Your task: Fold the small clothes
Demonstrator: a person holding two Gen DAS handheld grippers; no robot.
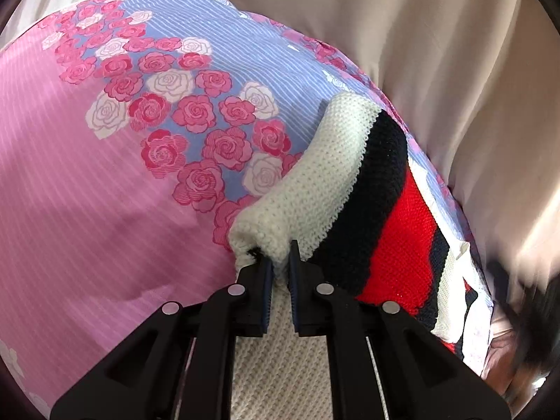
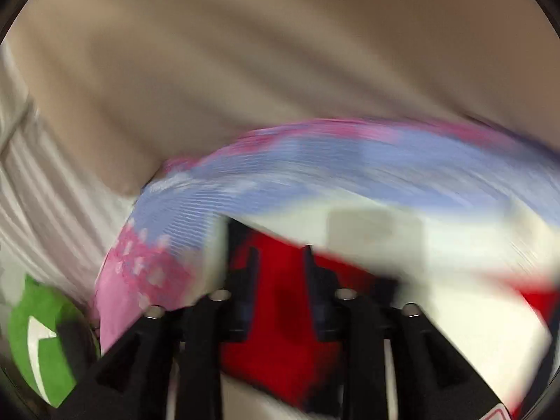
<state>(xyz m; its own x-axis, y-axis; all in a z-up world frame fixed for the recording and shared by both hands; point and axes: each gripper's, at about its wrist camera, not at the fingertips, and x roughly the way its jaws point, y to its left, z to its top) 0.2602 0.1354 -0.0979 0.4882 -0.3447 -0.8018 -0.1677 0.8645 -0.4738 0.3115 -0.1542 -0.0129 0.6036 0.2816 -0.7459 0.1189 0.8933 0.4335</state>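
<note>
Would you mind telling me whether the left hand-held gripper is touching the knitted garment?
Touching: the left wrist view shows the left hand-held gripper pinching the knitted garment's white edge.

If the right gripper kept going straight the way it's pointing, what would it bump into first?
Probably the knitted sweater: its red stripe sits right between and ahead of the right gripper. The picture is blurry, so how close it is stays unclear.

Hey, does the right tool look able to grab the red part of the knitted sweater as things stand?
Probably yes. The right tool hangs right over the red part of the knitted sweater, its jaws apart and nothing in between, though that view is blurred. The left tool pinches the white edge, away from there.
</note>
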